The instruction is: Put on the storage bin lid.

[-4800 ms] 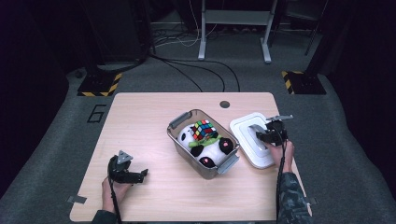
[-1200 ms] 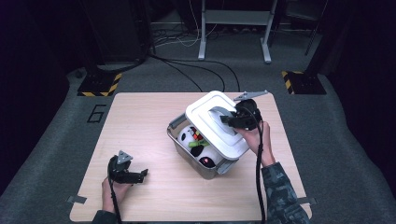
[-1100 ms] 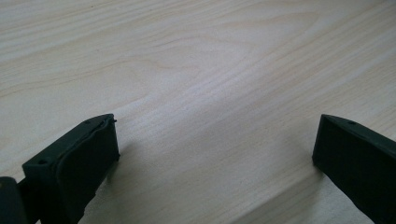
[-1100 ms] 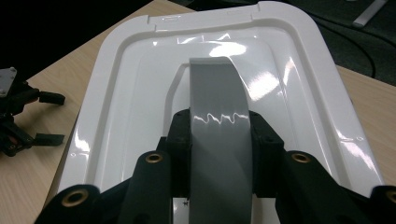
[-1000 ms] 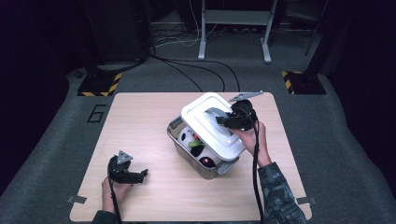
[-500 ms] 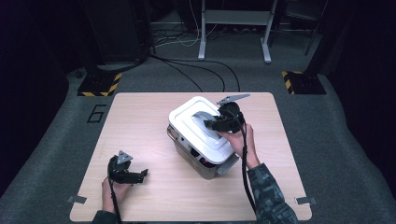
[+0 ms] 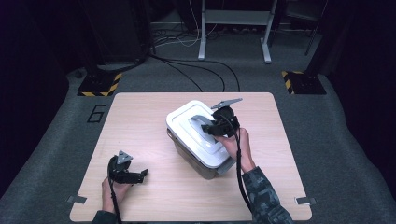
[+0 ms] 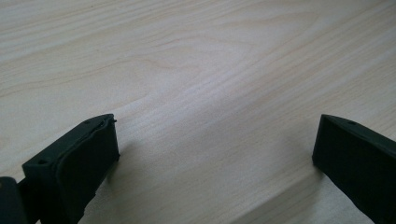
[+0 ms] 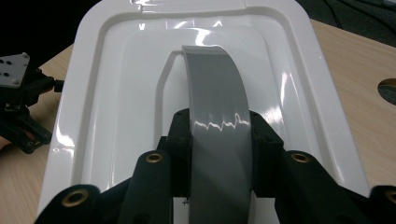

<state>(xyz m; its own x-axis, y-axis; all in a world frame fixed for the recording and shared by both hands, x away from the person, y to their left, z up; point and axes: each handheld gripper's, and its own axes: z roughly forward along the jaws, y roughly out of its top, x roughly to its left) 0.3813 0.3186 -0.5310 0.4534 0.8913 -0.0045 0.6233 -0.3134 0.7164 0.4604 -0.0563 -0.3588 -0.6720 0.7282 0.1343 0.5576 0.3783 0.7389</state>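
Right gripper (image 7: 215,127) — jaws clamped on the grey handle (image 9: 218,126) of the white lid (image 7: 198,133), one black pad on each side of the strap, seen close up in the right gripper view. The handle arches up from a recess in the middle of the lid. Lid sits over the grey bin (image 7: 196,161), covering its top; whether it is fully seated I cannot tell — only the bin's near wall and a latch at its right corner show below the rim in the high view. Right hand (image 7: 236,142) comes in from the bottom right, sleeve patterned, cable trailing down the forearm.

Bin and lid stand at about the middle of the wooden table (image 7: 140,121), a little right of centre, set at an angle to the table edges.

Left gripper (image 7: 135,176) — jaws wide apart, nothing between them, only bare wood in the left gripper view. It rests low on the near left part of the table, well apart from the bin, held by the left hand (image 7: 114,191). It also shows at the left edge of the right gripper view, beyond the lid.

Small dark round hole (image 9: 387,91) in the tabletop on the far side, beside the lid.
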